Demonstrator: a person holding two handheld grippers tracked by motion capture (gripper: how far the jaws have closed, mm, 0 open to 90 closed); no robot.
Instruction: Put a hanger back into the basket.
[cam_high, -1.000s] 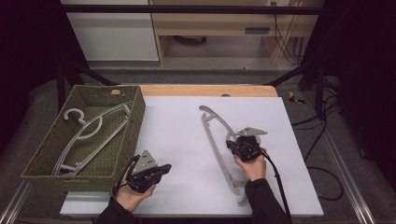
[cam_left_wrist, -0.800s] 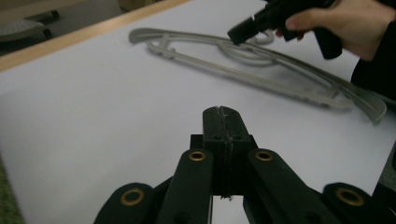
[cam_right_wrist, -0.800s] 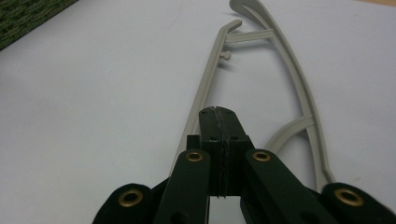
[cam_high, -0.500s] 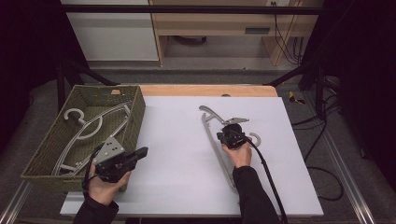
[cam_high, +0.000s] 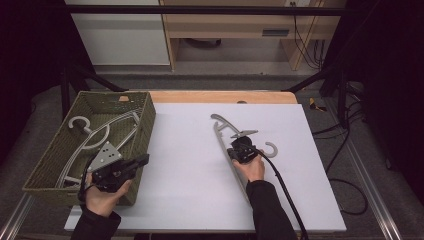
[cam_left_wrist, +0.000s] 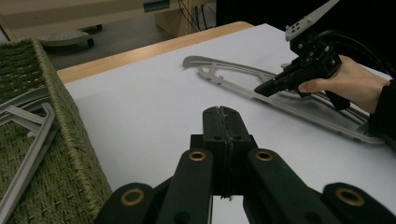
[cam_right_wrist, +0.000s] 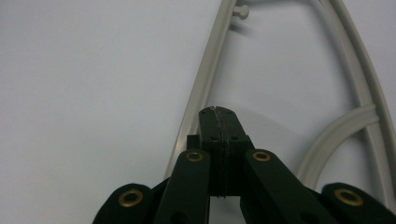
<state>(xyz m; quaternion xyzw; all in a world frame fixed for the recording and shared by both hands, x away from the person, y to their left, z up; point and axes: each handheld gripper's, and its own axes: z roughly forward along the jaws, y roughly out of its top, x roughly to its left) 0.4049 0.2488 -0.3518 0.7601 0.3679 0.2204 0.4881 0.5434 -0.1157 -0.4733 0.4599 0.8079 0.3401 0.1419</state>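
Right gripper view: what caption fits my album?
Shut hand-held gripper poised over a grey hanger on the white table.

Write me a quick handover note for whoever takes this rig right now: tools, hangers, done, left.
Left tool: shut, empty, held beside the green basket, at its near right corner.
Right tool: shut, empty, tip above the lower bar of the grey hanger on the table; the frames do not settle whether it touches.
Things: one grey hanger in the basket, hook toward the far left. The other lies flat on the white table sheet, hook toward the right.
Done: apparently one hanger binned.
Left: probably open the right tool, grip the table hanger and move it into the basket.
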